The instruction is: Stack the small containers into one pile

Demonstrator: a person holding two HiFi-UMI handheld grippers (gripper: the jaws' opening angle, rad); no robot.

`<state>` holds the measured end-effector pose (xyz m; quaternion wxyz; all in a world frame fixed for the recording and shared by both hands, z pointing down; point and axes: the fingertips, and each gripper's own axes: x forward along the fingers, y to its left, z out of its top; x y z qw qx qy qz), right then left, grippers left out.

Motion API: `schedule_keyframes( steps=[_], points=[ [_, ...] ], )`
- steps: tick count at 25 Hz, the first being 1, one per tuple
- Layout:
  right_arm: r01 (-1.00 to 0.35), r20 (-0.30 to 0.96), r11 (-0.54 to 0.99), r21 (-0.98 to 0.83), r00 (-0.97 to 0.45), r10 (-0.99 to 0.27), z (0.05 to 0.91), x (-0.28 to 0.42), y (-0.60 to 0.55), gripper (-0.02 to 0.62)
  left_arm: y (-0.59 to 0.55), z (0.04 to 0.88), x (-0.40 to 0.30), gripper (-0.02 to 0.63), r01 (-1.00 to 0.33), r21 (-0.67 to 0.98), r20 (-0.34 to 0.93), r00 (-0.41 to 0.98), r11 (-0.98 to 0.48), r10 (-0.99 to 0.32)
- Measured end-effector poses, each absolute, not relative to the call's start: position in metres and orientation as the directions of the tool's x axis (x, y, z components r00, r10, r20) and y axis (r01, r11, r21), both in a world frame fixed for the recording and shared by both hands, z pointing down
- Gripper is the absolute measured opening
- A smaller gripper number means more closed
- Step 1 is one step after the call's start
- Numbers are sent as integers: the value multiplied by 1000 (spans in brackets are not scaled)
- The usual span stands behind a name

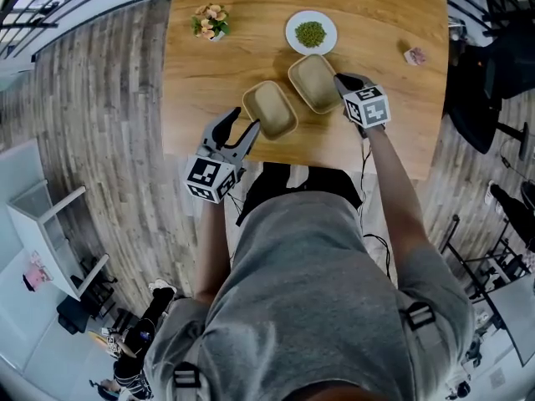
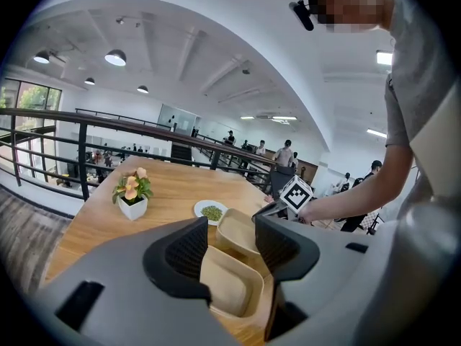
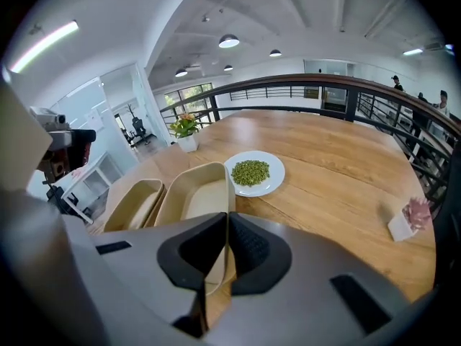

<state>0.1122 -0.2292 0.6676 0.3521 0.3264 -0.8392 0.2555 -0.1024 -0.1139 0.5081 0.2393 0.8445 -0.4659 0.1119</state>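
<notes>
right gripper (image 3: 227, 225): clenched on the thin side wall of the held tub (image 3: 194, 200). It's a rim pinch; I'd say the tub is too wide for your jaws to span.
held tub: just on your side of the plate (image 1: 292, 33), tipped, with one side against or nearly against the loose tub (image 1: 272, 109). Can't tell if it's fully clear of the table (image 1: 384, 15).
loose tub: beyond the held tub from the plate, toward you and to the left. Flat, empty, mouth up, so ready to receive.
left gripper (image 2: 230, 231): jaws released, standing either side of the loose tub's near end, pads not pressing. Reads as a fence so the tub won't slide when you nest.
plate: holds green beans. Nearest hazard, so keep the held tub from swinging over it.
next: lift, square the held tub over the loose tub, lower it in, then let go. A one-wall pinch lets it swing, so go slow.
</notes>
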Motion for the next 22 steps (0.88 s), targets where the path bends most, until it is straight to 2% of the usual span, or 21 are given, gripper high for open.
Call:
schedule_keyframes(
  steps=[11, 22],
  points=[
    [-791, 738, 520, -323, -555, -385, 645, 127, -207, 20, -104, 497, -98, 221, -826, 296, 381, 563, -480, -734],
    [-795, 722, 483, -366, -570, -392, 630, 106, -183, 20, -87, 491, -116, 221, -828, 287, 363, 559, -481, -746]
  ],
)
